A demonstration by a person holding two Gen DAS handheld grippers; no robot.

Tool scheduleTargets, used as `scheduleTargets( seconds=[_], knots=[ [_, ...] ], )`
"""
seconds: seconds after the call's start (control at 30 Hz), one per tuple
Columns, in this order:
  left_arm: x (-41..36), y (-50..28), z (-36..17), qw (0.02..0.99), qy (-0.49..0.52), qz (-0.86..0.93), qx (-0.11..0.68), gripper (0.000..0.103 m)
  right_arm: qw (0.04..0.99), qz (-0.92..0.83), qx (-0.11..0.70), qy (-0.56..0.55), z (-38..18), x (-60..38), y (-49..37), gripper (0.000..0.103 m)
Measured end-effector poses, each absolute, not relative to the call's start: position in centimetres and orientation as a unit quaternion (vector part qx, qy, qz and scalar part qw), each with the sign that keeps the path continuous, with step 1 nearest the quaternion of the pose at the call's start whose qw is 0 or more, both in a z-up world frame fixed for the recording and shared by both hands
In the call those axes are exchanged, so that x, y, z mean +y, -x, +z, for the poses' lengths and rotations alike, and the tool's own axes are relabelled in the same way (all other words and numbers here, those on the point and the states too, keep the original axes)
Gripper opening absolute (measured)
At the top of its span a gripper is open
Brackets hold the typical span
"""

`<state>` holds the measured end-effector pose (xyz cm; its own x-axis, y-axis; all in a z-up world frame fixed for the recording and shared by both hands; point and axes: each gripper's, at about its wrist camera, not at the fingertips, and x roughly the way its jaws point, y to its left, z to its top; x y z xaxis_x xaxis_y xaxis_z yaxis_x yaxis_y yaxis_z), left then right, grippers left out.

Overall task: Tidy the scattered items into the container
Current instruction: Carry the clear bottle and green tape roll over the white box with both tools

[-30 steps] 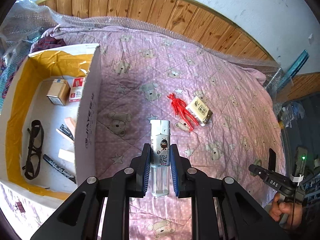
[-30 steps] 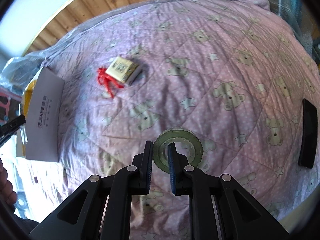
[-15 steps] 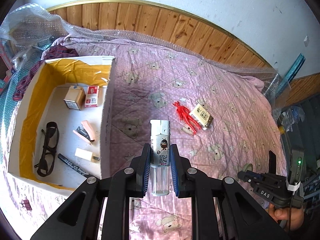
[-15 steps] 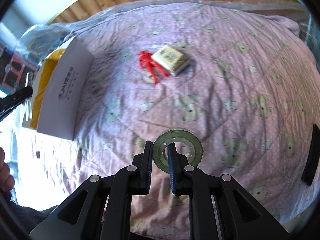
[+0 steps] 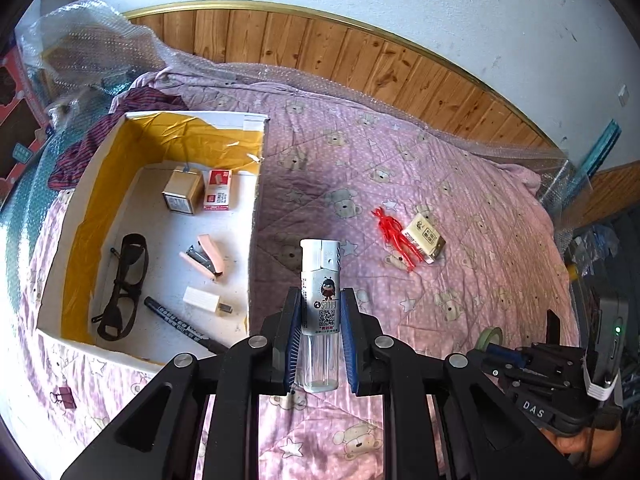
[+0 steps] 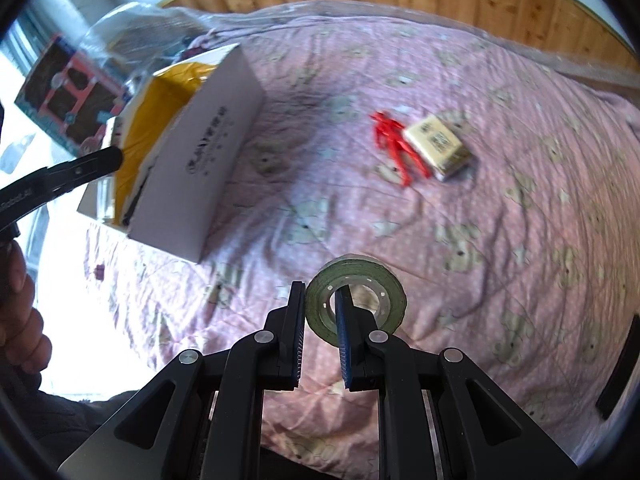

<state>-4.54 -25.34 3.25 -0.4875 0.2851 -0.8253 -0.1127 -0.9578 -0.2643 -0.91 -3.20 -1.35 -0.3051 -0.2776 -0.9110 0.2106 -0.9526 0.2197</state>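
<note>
The left gripper [image 5: 319, 332] is clamped on a tall silver lighter with a clear plastic base [image 5: 321, 292], the lighter's long axis running straight out along the fingers, its capped end pointing away. The open white cardboard box with a yellow lining [image 5: 258, 184] lies to the left of that gripper, its near right wall just beside the lighter's line, so the judged next move is a short sideways carry leftward over that wall before letting go. The right gripper [image 6: 320, 332] pinches one side of a greenish roll of tape [image 6: 356, 296], one finger outside the ring and one through its hole; from it the box [image 6: 200, 160] sits up and to the left, well apart. The left hand's load is therefore nearer the container. A red plastic figure [image 5: 396, 238] and a small beige packet [image 5: 425, 237] touching it lie on the pink bear-print quilt [image 5: 460, 200].
</note>
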Motion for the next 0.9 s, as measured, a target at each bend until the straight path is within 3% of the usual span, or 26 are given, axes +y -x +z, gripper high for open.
scheduleTargets(
  seconds=[0.9],
  knots=[
    [-30.6, 5.7, 4.3, 0.074, 0.475, 0.869, -0.119, 0.020, 0.274, -0.806, 0.048, -0.523, 3.6, -14.9, 4.3, 0.015]
  ],
)
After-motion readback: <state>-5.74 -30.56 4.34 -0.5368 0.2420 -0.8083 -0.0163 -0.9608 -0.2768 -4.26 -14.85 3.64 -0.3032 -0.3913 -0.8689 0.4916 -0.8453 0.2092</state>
